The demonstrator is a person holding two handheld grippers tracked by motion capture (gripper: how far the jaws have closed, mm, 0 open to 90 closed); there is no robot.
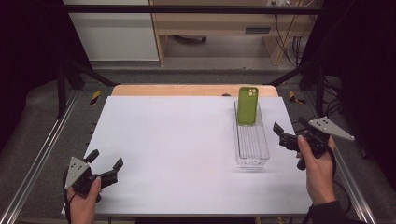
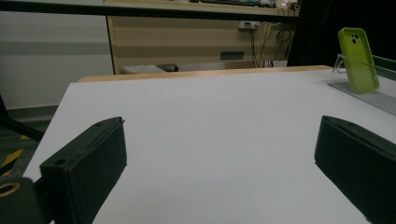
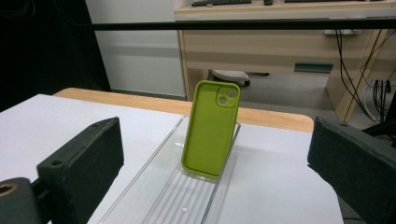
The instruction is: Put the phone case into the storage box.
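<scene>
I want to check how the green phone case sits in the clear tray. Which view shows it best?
The right gripper view: the green phone case stands close and central, leaning against the far end of the clear tray. The high view shows it small, from above. The left gripper view shows it far off at the right edge.

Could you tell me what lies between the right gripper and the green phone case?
Between the right gripper and the green phone case lies the ribbed floor of the clear tray that the case leans in, as the right gripper view shows.
</scene>
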